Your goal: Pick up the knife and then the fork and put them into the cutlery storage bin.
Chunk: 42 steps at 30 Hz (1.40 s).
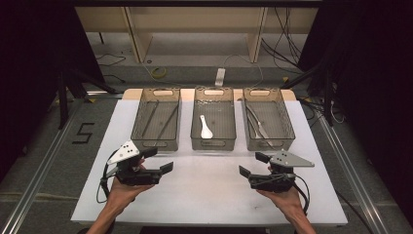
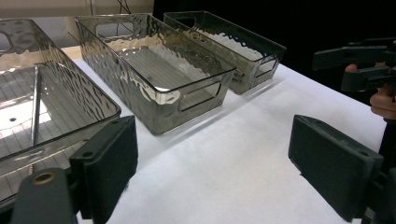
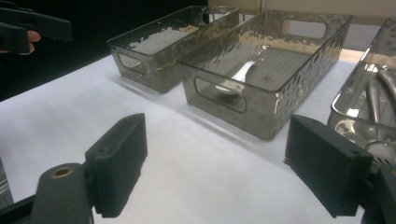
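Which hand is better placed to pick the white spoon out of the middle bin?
Roughly even, slightly right. The white spoon lies in the middle bin. The right tool, open, has the spoon ahead in its own view; the left tool, open too, faces the bin's wall.

White spoon (image 1: 206,127), smoky grey bins (image 1: 214,143)

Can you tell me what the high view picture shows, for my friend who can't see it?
Two hands hold the open left gripper and right gripper over a white table. Behind them stand three clear bins: the left bin holds chopsticks, the middle bin a white spoon, the right bin metal cutlery.
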Available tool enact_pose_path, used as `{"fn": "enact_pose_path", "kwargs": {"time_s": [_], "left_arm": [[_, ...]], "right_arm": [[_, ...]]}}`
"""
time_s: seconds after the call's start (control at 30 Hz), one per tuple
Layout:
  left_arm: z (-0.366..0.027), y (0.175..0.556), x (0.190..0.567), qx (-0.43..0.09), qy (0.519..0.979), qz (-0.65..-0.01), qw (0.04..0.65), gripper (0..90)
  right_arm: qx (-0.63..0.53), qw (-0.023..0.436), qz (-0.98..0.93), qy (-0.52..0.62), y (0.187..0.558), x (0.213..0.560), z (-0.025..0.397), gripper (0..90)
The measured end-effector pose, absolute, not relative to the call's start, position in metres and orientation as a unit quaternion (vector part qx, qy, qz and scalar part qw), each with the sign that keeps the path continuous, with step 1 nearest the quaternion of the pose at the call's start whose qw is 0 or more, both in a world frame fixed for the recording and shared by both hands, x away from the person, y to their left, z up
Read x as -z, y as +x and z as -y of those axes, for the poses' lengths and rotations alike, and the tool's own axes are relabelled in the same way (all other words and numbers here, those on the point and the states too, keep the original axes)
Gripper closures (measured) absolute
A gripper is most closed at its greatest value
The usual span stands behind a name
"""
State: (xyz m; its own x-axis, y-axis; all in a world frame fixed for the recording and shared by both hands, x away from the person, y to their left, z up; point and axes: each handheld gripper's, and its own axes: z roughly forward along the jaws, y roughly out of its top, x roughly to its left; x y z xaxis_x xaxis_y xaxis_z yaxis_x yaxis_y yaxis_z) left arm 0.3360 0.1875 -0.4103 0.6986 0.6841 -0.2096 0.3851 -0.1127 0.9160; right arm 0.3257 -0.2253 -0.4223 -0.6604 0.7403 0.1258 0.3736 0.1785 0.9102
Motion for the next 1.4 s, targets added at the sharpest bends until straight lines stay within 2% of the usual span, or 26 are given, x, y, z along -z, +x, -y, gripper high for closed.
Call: {"fn": "enact_pose_path", "kwargs": {"time_s": [0.23,0.7,1.4], "left_arm": [[-0.186,0.335,0.411,-0.130,0.738,-0.360,0.555,15.2],[-0.185,0.335,0.413,-0.116,0.746,-0.358,0.549,15.2],[-0.181,0.330,0.413,-0.114,0.754,-0.348,0.545,15.2]], "right_arm": [[-0.515,0.183,-0.749,0.375,0.320,0.428,0.230,21.3],[-0.498,0.169,-0.760,0.383,0.310,0.440,0.231,19.2],[-0.502,0.176,-0.752,0.389,0.307,0.439,0.236,18.6]]}}
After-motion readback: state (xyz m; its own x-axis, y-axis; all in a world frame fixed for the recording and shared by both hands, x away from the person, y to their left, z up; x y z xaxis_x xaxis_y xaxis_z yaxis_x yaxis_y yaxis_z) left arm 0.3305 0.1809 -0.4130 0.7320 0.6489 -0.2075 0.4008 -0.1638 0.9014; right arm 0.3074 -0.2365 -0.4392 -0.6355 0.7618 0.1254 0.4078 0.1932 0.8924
